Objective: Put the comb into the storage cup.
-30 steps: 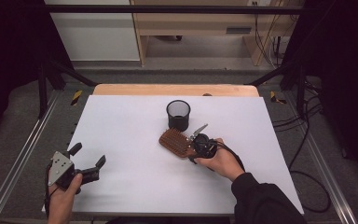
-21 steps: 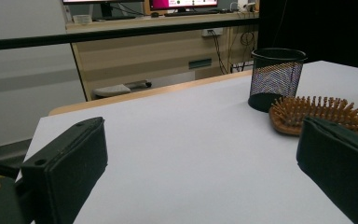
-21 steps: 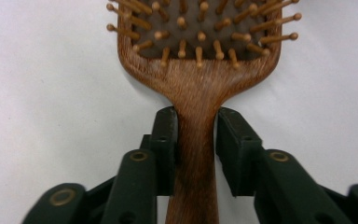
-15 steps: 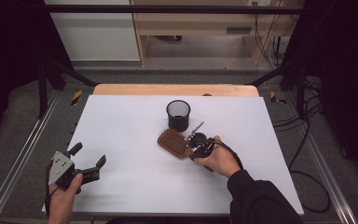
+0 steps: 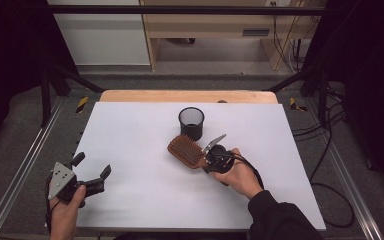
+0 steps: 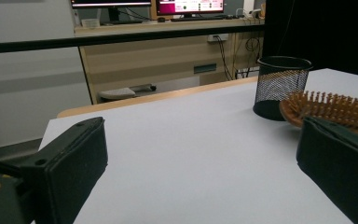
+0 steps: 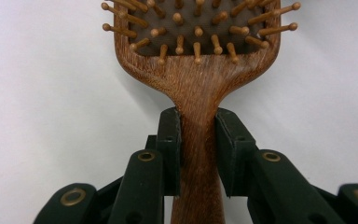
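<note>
A wooden paddle hairbrush (image 5: 186, 150) lies bristles-up on the white table (image 5: 145, 130), just in front of a black mesh cup (image 5: 191, 122). My right gripper (image 5: 206, 159) comes in from the brush's right. Its jaws have just been closing. In the right gripper view the pads (image 7: 170, 140) press on both sides of the brush's (image 7: 196, 56) narrow handle. My left gripper (image 5: 91, 166) rests at the table's front left, open with nothing between its jaws. From the left gripper (image 6: 200, 172) view the cup (image 6: 279, 86) and the brush (image 6: 335, 109) stand far off to the right.
A wooden board (image 5: 187, 96) runs along the table's far edge. Metal rails (image 5: 25, 165) flank the table on both sides, and cables (image 5: 325, 150) lie on the floor at the right. Desks and monitors stand beyond the far edge.
The right hand has edged slightly toward the brush. The brush, the cup and the left gripper have kept their places.
</note>
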`<control>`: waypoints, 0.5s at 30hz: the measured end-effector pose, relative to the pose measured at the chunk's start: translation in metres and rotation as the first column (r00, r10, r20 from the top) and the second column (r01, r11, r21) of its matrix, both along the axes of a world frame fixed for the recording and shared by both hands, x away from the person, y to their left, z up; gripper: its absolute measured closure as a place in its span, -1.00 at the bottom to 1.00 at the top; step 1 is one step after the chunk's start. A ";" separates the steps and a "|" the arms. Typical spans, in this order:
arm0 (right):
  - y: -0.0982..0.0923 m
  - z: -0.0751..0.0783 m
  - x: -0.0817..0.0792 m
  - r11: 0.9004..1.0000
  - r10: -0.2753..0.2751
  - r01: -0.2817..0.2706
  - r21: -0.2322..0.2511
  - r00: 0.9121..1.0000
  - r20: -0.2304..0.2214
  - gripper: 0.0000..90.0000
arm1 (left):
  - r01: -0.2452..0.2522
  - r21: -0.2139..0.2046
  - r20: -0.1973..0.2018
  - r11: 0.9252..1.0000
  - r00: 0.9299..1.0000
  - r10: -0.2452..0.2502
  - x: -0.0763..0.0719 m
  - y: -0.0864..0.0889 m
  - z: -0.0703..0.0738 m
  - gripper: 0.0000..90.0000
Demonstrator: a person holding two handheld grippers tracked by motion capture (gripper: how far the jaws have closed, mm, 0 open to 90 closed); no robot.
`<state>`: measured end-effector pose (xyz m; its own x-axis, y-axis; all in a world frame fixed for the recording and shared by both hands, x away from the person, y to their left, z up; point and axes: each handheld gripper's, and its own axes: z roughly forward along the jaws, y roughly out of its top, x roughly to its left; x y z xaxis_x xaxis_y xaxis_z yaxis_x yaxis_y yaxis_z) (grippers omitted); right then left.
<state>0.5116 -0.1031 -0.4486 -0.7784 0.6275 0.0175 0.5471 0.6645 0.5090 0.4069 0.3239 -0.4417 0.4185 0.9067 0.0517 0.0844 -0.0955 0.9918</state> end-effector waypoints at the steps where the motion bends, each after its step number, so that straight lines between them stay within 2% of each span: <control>1: -0.001 0.001 -0.003 1.000 0.007 -0.007 0.013 1.000 0.010 0.62 | -0.002 -0.009 0.001 1.000 1.000 0.002 0.000 0.000 0.001 -0.95; 4: -0.002 0.004 -0.012 0.998 0.010 -0.013 0.065 0.999 0.043 0.62 | -0.002 -0.019 0.004 1.000 1.000 0.002 -0.002 0.000 0.003 -0.95; 8: -0.003 0.003 -0.021 0.993 0.008 -0.017 0.119 0.997 0.079 0.62 | 0.026 -0.028 0.012 0.999 1.000 -0.026 -0.006 -0.007 0.009 -0.94; 10: -0.003 0.002 -0.023 0.989 0.003 -0.018 0.148 0.995 0.095 0.62 | 0.044 -0.052 0.013 0.998 0.999 -0.043 -0.008 -0.012 0.012 -0.94; 15: -0.003 0.006 -0.028 0.979 -0.004 -0.022 0.204 0.992 0.126 0.62 | 0.079 -0.069 0.011 0.994 0.997 -0.079 -0.001 -0.030 0.024 -0.94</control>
